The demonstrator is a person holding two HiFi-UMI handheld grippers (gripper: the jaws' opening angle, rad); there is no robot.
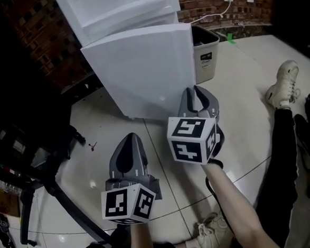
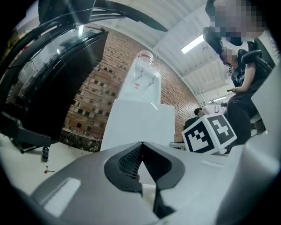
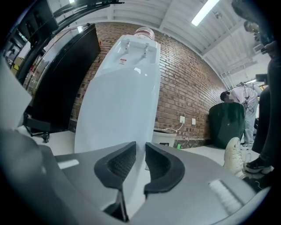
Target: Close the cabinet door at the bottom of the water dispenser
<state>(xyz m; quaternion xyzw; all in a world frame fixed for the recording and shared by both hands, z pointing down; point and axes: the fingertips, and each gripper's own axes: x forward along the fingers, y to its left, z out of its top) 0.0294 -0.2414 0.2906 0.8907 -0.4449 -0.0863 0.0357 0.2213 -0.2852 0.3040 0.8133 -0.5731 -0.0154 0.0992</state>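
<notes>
Readable text: none can be made out in any view.
Waste bin [image 1: 204,72], just beside the water dispenser [image 1: 120,12]: a pale label [image 1: 206,60] with dark print is carried on its front, too small to be read.
Tap panel of the water dispenser: a small red sticker [image 3: 123,61] is seen, its print illegible.

ahead: tall white cabinet door [image 1: 140,69] swung open, blocks the way | beside its right edge: grey plastic waste bin [image 1: 205,53] | left: black metal stand legs [image 1: 52,187] | right: person's black-trousered leg [image 1: 284,154] | free: pale tiled floor [image 1: 99,124] between them
</notes>
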